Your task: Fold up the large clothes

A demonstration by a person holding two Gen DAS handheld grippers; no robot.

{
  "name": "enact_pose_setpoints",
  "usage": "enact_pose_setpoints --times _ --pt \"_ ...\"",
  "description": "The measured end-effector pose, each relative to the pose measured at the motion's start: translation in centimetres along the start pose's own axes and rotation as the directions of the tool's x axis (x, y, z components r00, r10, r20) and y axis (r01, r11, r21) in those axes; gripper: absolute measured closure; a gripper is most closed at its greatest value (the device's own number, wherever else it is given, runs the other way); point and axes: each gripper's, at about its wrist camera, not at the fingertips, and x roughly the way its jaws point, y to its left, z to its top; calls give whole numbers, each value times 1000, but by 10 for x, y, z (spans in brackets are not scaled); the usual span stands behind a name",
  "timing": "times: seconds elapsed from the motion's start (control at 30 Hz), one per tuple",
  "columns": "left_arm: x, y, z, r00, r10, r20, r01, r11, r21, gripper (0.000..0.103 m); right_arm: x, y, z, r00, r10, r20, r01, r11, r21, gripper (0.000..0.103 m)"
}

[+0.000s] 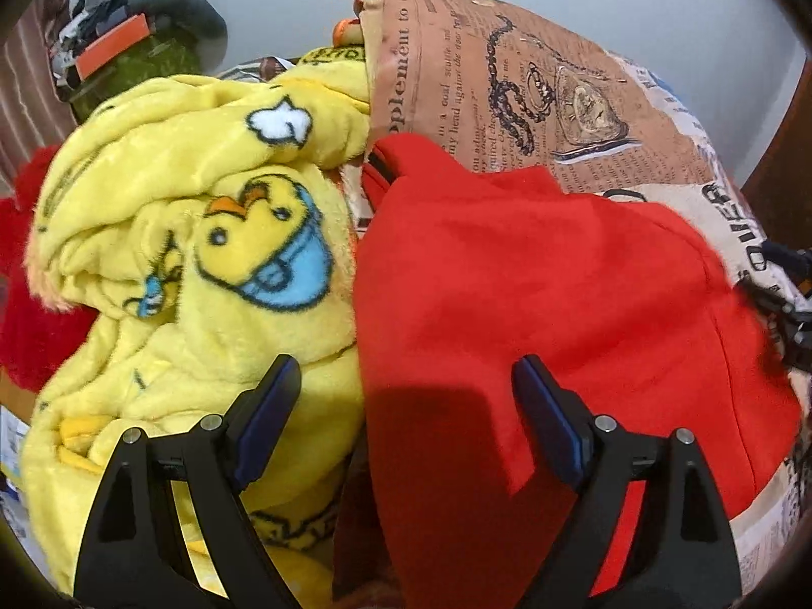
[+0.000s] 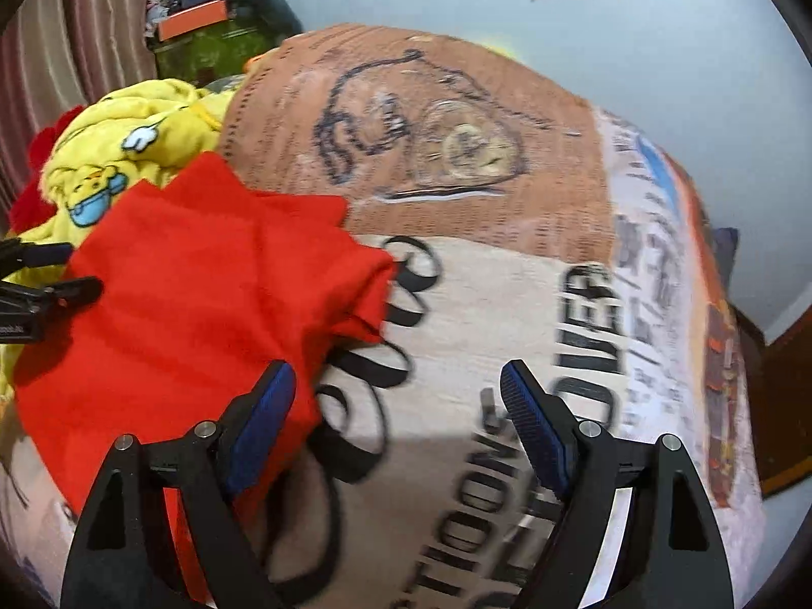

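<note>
Red cloth (image 1: 533, 274) lay bunched on the printed bedspread (image 1: 548, 101), in several loose layers rather than flat or squared, with its uneven edges pointing toward the brown pocket-watch print on that bedspread. Just beside the red cloth, on the side away from the big black lettering, sat a crumpled yellow fleece (image 1: 193, 233) with a duck pattern; more red fabric showed beyond the fleece, though the fisheye edge made it hard to say whether that belonged to the same garment.

Both tools held nothing. The left gripper (image 1: 406, 396) hovered over the near part of the red cloth with its jaws spread wide, one blue pad above the fleece and the other above the red. The right gripper (image 2: 396, 401) was likewise spread and empty, one pad over the red cloth's near edge and the other over the bedspread's black lettering; its view was smeared by motion.

As a judgement, the step in hand was getting hold of the red cloth, which looked neither spread out nor neatly folded. The next move would call for each tool to close on a separate edge or corner of a single layer, so the cloth could be pulled open across the bedspread, clear of the fleece.
</note>
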Motion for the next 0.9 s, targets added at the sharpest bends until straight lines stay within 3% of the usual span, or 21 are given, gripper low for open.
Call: enact_pose_setpoints --times 0.23,0.5,0.73,0.9 --pt "-41 -1 -5 999 38 39 -38 999 -7 16 -47 -19 -6 998 41 54 -45 996 79 23" --pt "-130 -11 -14 986 -19 167 23 1000 -17 16 -131 14 -8 974 111 199 -124 991 54 23" --pt "-231 -28 -36 937 -104 334 113 994 -8 16 -218 44 -13 921 159 357 -178 984 23 23" --pt "-313 -50 -61 861 -131 492 127 991 41 16 -281 54 -25 857 181 483 -218 976 21 23"
